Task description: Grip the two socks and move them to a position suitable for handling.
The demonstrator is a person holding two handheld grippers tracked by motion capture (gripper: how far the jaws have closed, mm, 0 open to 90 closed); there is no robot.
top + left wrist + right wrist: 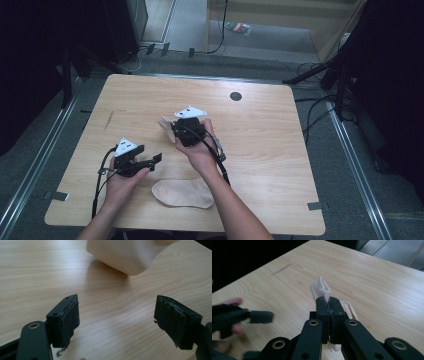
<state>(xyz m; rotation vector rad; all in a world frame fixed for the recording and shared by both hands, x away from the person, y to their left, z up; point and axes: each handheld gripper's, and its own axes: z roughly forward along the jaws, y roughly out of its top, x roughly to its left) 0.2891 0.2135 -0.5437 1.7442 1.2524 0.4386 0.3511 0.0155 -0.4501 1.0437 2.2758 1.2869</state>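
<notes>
A: Socks first, though the desk is the biggest thing here. Where do they sit on it?

B: One pale sock lies flat near the desk's front edge, between the two forearms. The other sock hangs above the desk's middle, pinched at its edge.

A: Pinched by what?

B: The right tool, its jaws pressed together on the fabric.

A: And the left tool?

B: Toward the desk's front left, jaws standing wide apart with nothing between them, aimed at the hanging sock.
</notes>
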